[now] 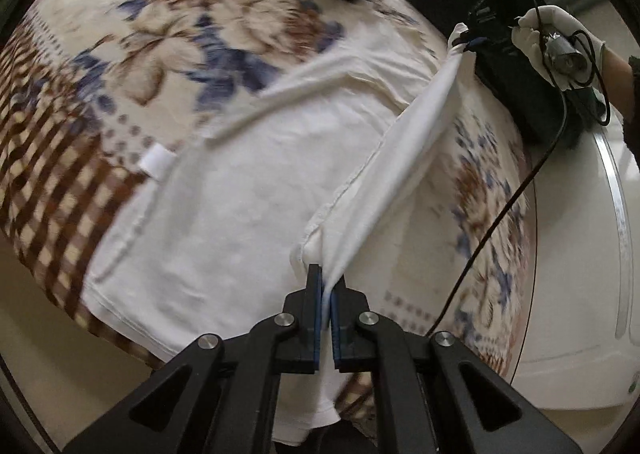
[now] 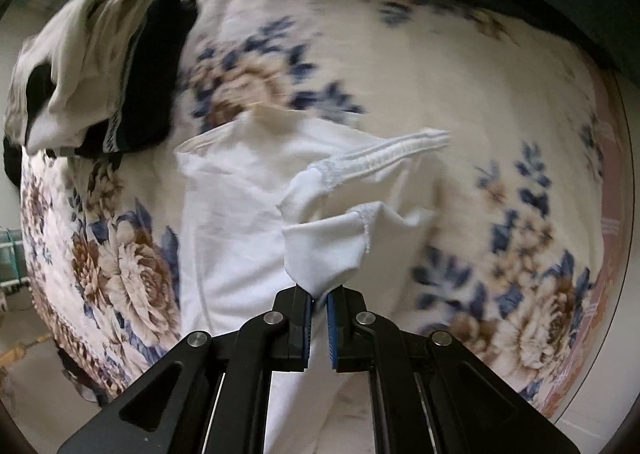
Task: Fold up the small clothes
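Left wrist: left tongs [image 1: 326, 286] clenched on near edge of white garment [image 1: 224, 214]; that edge lifted taut toward right tongs [image 1: 466, 39] far right, rest flat on floral blanket [image 1: 168, 34]. Right wrist: right tongs [image 2: 319, 296] clenched on hem. First fold underway; further folds left, unfolded pile [image 2: 100, 74] far left.
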